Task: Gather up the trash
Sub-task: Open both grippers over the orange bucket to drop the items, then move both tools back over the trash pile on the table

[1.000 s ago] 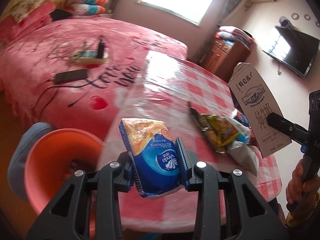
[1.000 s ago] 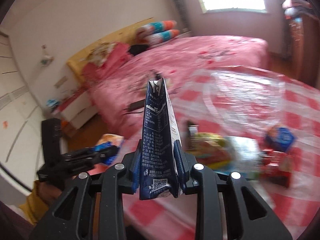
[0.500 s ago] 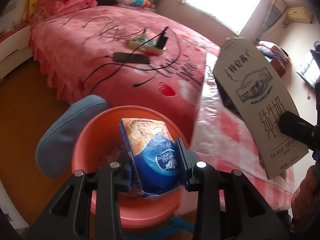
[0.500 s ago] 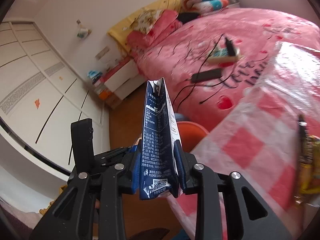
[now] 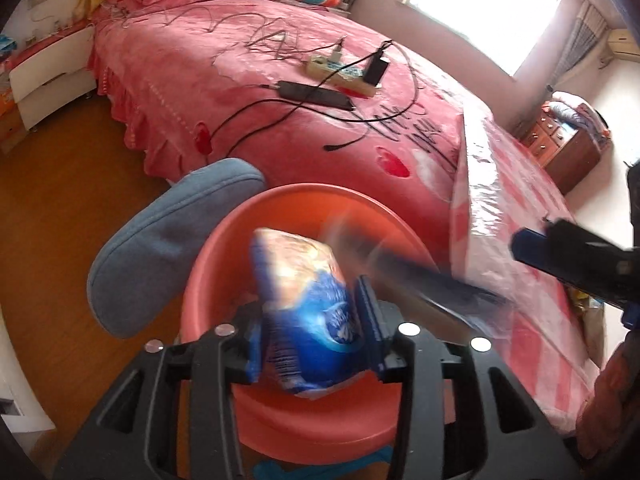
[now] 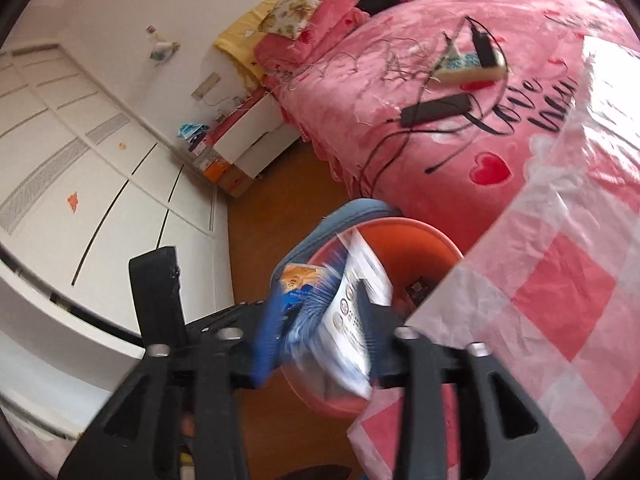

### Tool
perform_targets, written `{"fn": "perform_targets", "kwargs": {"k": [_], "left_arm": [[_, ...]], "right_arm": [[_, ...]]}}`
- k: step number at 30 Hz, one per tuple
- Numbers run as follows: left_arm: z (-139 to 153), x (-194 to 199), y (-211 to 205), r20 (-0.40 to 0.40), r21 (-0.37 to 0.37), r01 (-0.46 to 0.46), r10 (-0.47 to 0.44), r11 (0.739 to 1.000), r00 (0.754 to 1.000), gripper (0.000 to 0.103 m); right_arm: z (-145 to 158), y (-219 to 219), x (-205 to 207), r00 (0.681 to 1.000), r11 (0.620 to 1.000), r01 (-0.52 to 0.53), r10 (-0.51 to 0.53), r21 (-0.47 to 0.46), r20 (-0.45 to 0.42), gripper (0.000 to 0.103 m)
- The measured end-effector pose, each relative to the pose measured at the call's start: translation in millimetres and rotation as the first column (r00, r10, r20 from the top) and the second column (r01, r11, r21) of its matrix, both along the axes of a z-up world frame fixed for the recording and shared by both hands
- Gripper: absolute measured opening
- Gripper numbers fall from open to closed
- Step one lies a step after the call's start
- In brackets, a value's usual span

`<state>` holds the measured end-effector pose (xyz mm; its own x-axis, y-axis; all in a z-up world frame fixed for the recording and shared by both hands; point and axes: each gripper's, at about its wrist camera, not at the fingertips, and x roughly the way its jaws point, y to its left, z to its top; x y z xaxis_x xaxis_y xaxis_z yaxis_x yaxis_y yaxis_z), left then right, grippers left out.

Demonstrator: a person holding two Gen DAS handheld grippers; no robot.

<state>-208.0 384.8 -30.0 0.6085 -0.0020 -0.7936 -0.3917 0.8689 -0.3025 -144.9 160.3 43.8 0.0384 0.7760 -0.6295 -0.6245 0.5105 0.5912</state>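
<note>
**Ana:** Starting nearest: the left gripper point(image 5: 312, 344) has the tissue pack point(image 5: 304, 304) between its pads, right over the orange bin point(image 5: 320, 208). The pack is smeared, so I can't tell whether the pads are pinching it or have let go.

**Ben:** It looks light, soft and crinkly. I'd take it across the flat middle, since the foil is probably slippery. What about the other side?

**Ana:** The right gripper point(image 6: 318, 340) looks spread. The milk carton point(image 6: 356, 304) sits tilted and loose against one finger, above the same bin.

**Ben:** It's stiff card and probably empty, so the flat sides are the place to pinch. Is anything in the way?

**Ana:** A blue cushion point(image 5: 160, 240) touches the bin's rim, and the checked tablecloth point(image 6: 560, 300) hangs just beside the bin. Beyond is the pink bed point(image 5: 200, 80), with a power strip point(image 5: 340, 74) and cables on it.
</note>
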Motion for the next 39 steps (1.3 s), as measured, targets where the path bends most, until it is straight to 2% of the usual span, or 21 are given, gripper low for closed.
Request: {"fn": "perform_targets", "kwargs": {"k": [1, 3, 4, 6, 9, 17, 23, 27, 32, 39], "left_arm": [[-0.1, -1.1, 1.2, -0.001, 0.007, -0.009, 0.009, 1.000, 1.000, 0.062], [3.3, -5.2, 3.0, 0.003, 0.042, -0.046, 0.046, 0.998, 0.999, 0.074], [5.8, -7.0, 3.4, 0.010, 0.060, -0.058, 0.057, 0.997, 0.998, 0.076], [9.2, -8.5, 3.7, 0.020, 0.076, -0.063, 0.062, 0.995, 0.998, 0.078], [13.8, -9.0, 2.2, 0.026, 0.087, -0.066, 0.064, 0.994, 0.998, 0.080], [31.1, -4.6, -21.6, 0.081, 0.150, -0.018, 0.006, 0.988, 0.997, 0.084], [51.3, -4.5, -46.7, 0.198, 0.177, 0.035, -0.071, 0.983, 0.978, 0.084], [62.9, -2.1, -64.8, 0.233, 0.206, 0.065, -0.113, 0.976, 0.966, 0.084], [70.9, -1.1, -81.1, 0.264, 0.197, 0.096, -0.147, 0.976, 0.953, 0.084], [76.8, 2.1, -108.5, 0.288, 0.211, 0.151, -0.209, 0.966, 0.934, 0.084]], "right_arm": [[2.0, -6.2, 1.0, 1.000, 1.000, 0.015, -0.015, 0.018, -0.003, 0.069], [8.0, -20.8, 2.4, 0.998, 0.998, 0.059, -0.059, 0.036, 0.008, 0.077], [12.1, -28.8, 2.2, 0.996, 0.996, 0.082, -0.083, 0.038, 0.023, 0.081], [18.2, -41.9, 1.8, 0.992, 0.993, 0.111, -0.114, 0.044, 0.054, 0.083], [26.4, -65.8, -1.0, 0.981, 0.985, 0.163, -0.168, 0.053, 0.096, 0.088], [34.1, -114.1, -15.3, 0.938, 0.965, 0.259, -0.263, 0.049, 0.225, 0.091], [27.0, -136.5, -19.4, 0.921, 0.956, 0.288, -0.294, 0.061, 0.255, 0.095], [24.5, -151.2, -23.5, 0.903, 0.948, 0.310, -0.318, 0.075, 0.290, 0.095], [32.2, -170.4, -33.0, 0.866, 0.938, 0.316, -0.347, 0.146, 0.359, 0.098], [37.7, -185.1, -36.0, 0.841, 0.935, 0.320, -0.354, 0.150, 0.410, 0.098]]}}
